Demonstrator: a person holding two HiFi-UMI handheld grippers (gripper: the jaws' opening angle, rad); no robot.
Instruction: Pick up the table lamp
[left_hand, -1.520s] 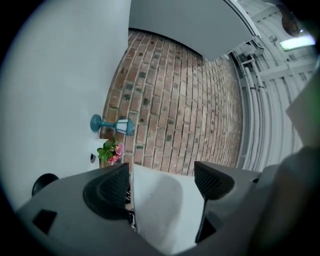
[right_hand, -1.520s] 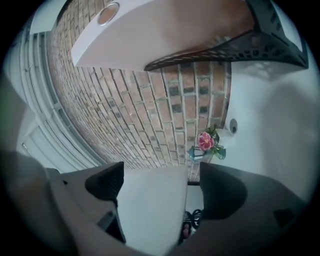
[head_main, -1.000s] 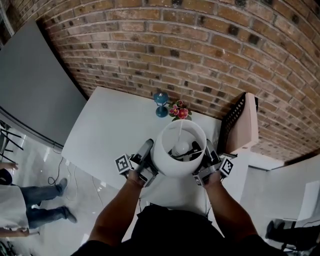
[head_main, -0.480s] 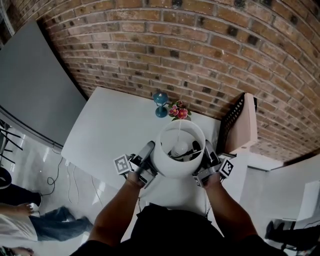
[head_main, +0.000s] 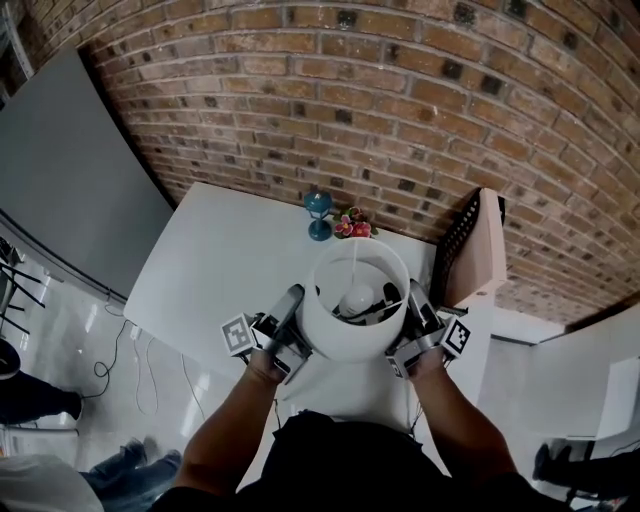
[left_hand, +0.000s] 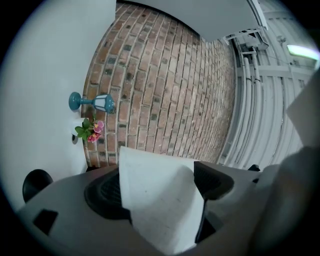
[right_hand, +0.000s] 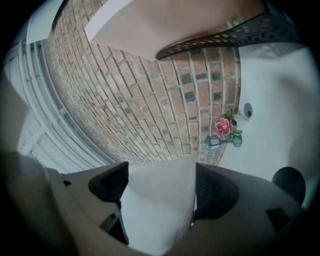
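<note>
The table lamp's white drum shade (head_main: 332, 338) fills the middle of the head view, with the bulb (head_main: 358, 297) visible inside from above. My left gripper (head_main: 290, 322) is shut on the shade's left wall, and my right gripper (head_main: 414, 322) is shut on its right wall. In the left gripper view the white shade (left_hand: 160, 210) sits between the dark pads of the left gripper (left_hand: 160, 182). The right gripper view shows the same shade (right_hand: 155, 210) pressed between the pads of the right gripper (right_hand: 161, 185). The lamp's base is hidden under the shade.
Below lies a white table (head_main: 220, 260) against a brick wall (head_main: 400, 110). A small blue lantern (head_main: 319, 214) and pink flowers (head_main: 352, 225) stand at its far edge. A black perforated rack with a pinkish board (head_main: 475, 245) stands at the right. People's legs show at lower left (head_main: 30, 390).
Both grippers and the lamp have risen a little together, still gripping the shade. The person at the lower left has moved along the floor.
</note>
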